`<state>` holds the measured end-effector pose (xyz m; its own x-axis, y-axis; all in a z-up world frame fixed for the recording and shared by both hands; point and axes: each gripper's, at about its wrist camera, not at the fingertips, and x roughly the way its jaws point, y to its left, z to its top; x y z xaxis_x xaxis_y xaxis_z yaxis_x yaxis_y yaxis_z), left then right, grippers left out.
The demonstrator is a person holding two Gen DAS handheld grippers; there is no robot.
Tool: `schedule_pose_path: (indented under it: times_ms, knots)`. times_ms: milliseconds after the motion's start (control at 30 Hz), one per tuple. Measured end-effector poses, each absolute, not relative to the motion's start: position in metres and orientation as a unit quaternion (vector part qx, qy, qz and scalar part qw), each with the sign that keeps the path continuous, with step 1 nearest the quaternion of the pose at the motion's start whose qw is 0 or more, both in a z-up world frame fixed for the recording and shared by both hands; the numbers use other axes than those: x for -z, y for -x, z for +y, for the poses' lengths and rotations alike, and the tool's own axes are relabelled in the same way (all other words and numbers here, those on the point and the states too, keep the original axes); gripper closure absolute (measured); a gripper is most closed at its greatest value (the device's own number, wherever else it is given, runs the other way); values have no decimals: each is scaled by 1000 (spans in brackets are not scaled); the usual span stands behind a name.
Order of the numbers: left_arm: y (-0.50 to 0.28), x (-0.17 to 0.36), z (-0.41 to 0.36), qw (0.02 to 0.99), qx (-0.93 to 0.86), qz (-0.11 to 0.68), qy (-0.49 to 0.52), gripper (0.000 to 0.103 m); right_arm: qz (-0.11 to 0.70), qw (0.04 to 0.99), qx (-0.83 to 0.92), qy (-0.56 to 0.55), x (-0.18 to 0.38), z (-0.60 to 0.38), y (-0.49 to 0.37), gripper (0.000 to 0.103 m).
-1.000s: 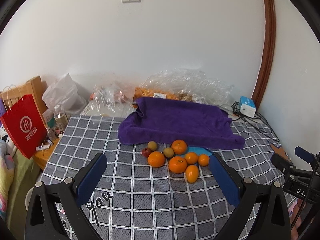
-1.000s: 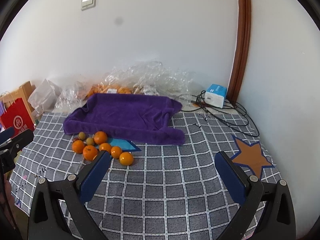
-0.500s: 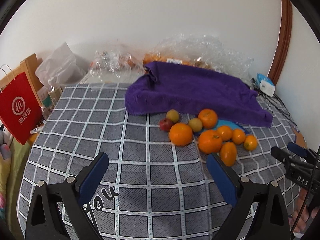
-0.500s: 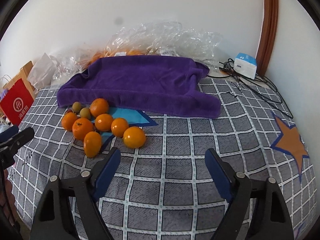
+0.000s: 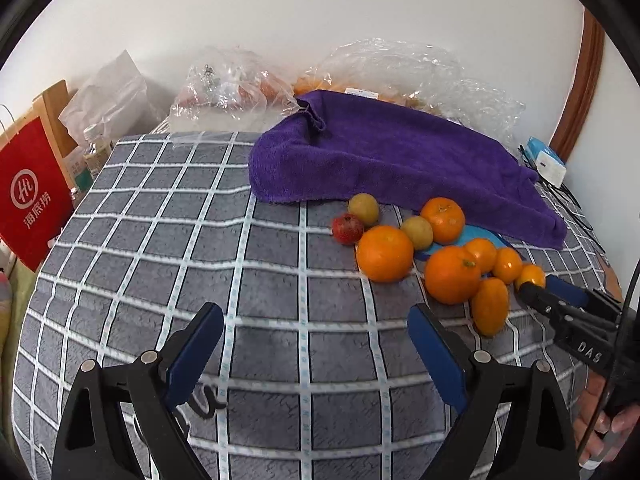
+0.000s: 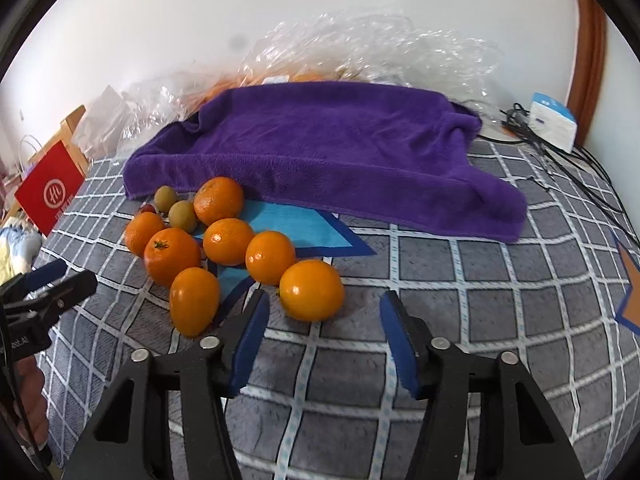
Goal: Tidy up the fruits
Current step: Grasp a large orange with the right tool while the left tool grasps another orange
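Note:
Several oranges lie in a cluster on the checked grey cloth (image 5: pixel 200 240), with a small red fruit (image 5: pixel 346 229) and two yellow-green fruits (image 5: pixel 363 209) at the back, in front of a purple towel (image 5: pixel 400 160). My left gripper (image 5: pixel 314 314) hovers over bare cloth left of the big orange (image 5: pixel 384 253); its jaws are wide, closing slightly, with nothing between them. My right gripper (image 6: pixel 325 312) has its jaws closing just behind the nearest orange (image 6: pixel 311 290), which sits at the fingertips, and the pads do not touch it. In the left wrist view the right gripper (image 5: pixel 560 304) shows beside the cluster.
Clear plastic bags (image 6: pixel 360 44) with more fruit lie behind the towel against the wall. A red paper bag (image 5: pixel 28 196) stands off the left edge. A white and blue box (image 6: pixel 554 120) and black cables sit at the back right. A hand (image 5: pixel 604 432) holds the right gripper.
Both grippers have come down and forward toward the fruit, which now looks larger and closer. The right jaws have narrowed a lot around the nearest orange. The left jaws have narrowed a little.

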<state>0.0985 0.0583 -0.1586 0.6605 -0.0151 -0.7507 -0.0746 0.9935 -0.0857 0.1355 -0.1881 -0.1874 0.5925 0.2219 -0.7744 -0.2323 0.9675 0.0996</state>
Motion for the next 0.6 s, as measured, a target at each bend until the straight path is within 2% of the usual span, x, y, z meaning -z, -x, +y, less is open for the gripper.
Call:
schedule_pose_path:
  times_ms: [167,367,600]
  knots:
    - [-113,160,53,908,2,414,60,15,433,891,-139,6,193,-189,-139,66]
    - [-132,167,47,902,7,426,69,33,430,894,-127,3,189,-209,-139,66]
    - [-151,174,42,899,41,425,94,38,428,896,-119,-9,194,-228,-146,66]
